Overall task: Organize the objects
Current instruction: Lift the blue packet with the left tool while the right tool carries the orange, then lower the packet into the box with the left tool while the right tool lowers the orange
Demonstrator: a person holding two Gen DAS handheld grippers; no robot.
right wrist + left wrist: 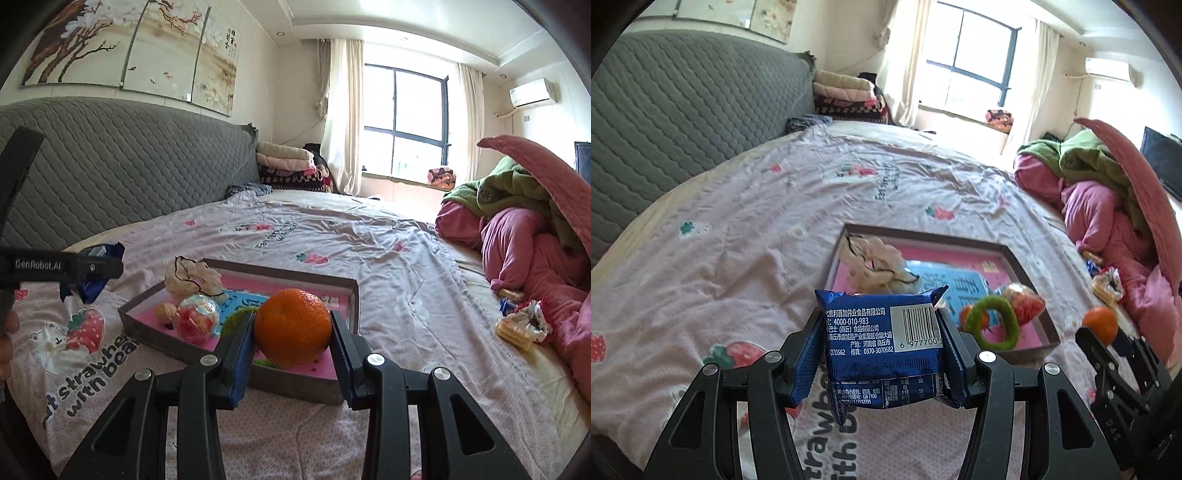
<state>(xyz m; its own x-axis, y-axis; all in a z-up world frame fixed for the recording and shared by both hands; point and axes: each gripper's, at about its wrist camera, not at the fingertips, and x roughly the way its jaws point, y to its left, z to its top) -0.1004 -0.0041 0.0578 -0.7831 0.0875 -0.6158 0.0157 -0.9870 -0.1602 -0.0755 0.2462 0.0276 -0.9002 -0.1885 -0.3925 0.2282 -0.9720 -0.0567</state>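
My left gripper is shut on a blue snack packet and holds it above the bed, just short of the shallow grey box with a pink lining. My right gripper is shut on an orange and holds it over the near edge of the same box. The box holds a beige cloth scrunchie, a green ring, a clear-wrapped red item and a blue booklet. The right gripper and orange show at the right of the left wrist view.
The bed sheet has strawberry prints. A pile of pink and green bedding lies at the right, with a wafer snack and a small scrunchie beside it. A grey quilted headboard stands at the left.
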